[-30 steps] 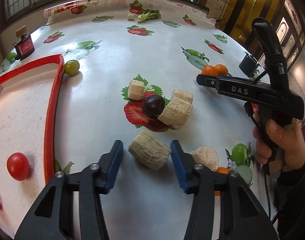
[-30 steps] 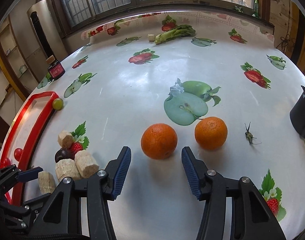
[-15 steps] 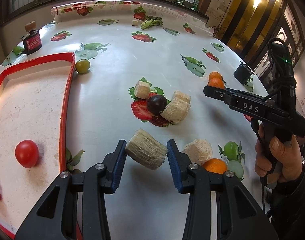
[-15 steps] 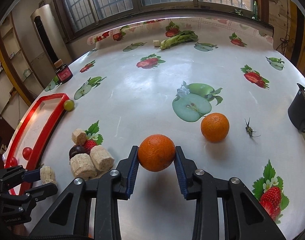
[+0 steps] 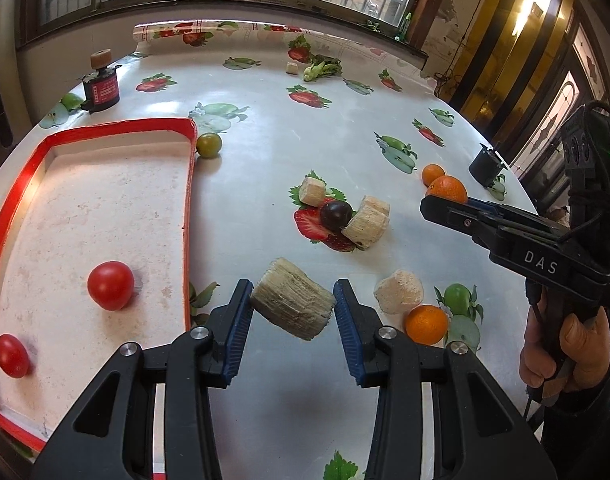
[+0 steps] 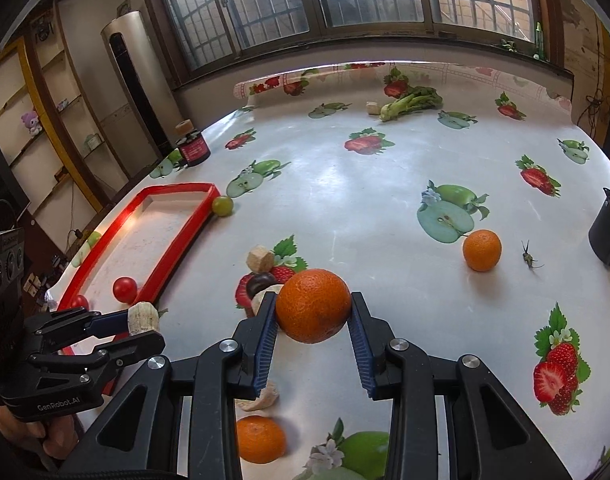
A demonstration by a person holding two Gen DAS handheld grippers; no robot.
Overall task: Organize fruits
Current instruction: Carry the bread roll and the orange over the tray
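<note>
My left gripper [image 5: 292, 307] is shut on a beige cylindrical chunk [image 5: 292, 304] and holds it above the table, just right of the red-rimmed tray [image 5: 188, 208]. The tray holds two red tomatoes [image 5: 110, 285]. My right gripper [image 6: 311, 314] is shut on an orange [image 6: 312, 305], lifted off the table. In the left wrist view the right gripper [image 5: 445, 200] shows at the right with the orange [image 5: 447, 189]. The left gripper [image 6: 139, 326] with its chunk shows low left in the right wrist view.
A dark plum [image 5: 336, 215] lies among beige chunks [image 5: 365, 222]. A green tomato [image 5: 209, 145] sits at the tray's far corner. Other oranges [image 6: 482, 249] [image 5: 426, 323] and another chunk [image 5: 399, 297] lie on the fruit-print tablecloth. A black cup [image 6: 609, 228] stands right, a red-labelled jar [image 5: 101, 89] far left.
Both grippers closed on their items and lifted them: the left on the beige chunk, the right on the orange. The left has drifted toward the tray.
</note>
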